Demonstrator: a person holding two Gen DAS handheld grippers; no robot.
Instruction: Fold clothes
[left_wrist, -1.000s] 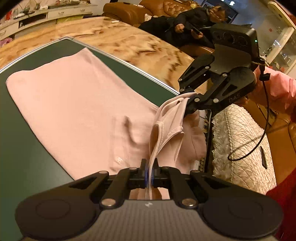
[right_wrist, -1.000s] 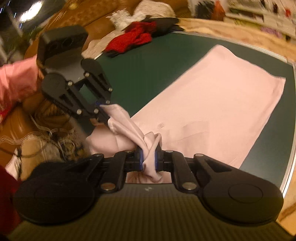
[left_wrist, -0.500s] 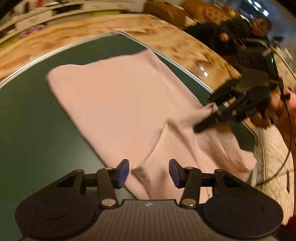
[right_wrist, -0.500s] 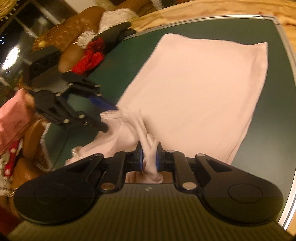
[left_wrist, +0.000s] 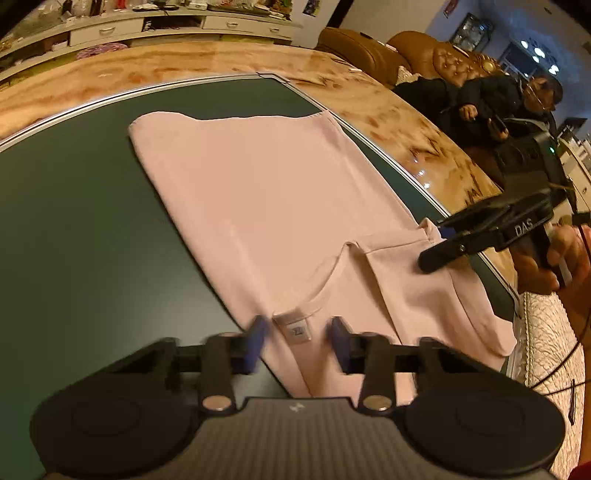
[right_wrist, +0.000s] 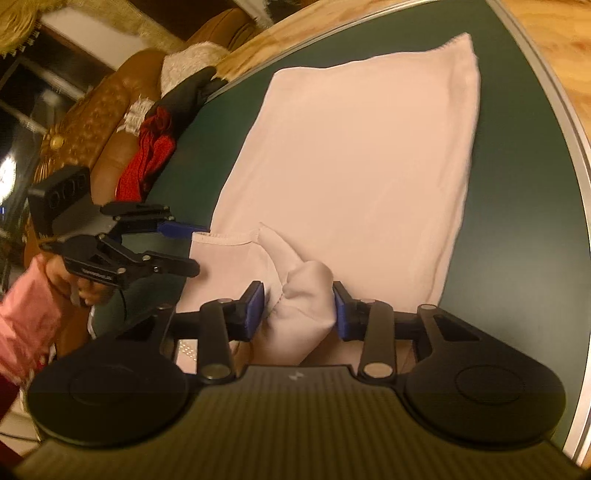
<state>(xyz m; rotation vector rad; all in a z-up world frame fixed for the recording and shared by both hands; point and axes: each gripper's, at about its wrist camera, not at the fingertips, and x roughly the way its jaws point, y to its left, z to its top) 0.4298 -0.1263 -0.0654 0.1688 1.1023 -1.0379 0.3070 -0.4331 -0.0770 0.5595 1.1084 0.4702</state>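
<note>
A pale pink shirt (left_wrist: 258, 192) lies spread on the green table top (left_wrist: 74, 221), its neck end towards me. My left gripper (left_wrist: 297, 338) hovers low over the collar, straddling the grey neck label (left_wrist: 297, 328); its jaws are closing, the pads apart and not pressing cloth. From the right wrist camera the pink shirt (right_wrist: 354, 147) ends in a bunched fold (right_wrist: 306, 299) between the blue pads of my right gripper (right_wrist: 297, 308), whose jaws are opening. The left gripper (right_wrist: 184, 245) stands beside the shirt's hemmed edge. The right gripper (left_wrist: 439, 247) rests at the shirt's right shoulder.
Red and black clothes (right_wrist: 151, 158) lie piled at the table's far left edge, by a brown leather sofa (right_wrist: 96, 122). A metal rim (left_wrist: 399, 166) and marbled wooden border (left_wrist: 388, 103) frame the green top. A seated person (left_wrist: 509, 103) is beyond the table.
Both grippers came down and laid the lifted neck end on the table. The left let go of the collar. The right, earlier shut on a bunch of cloth, has parted its pads.
</note>
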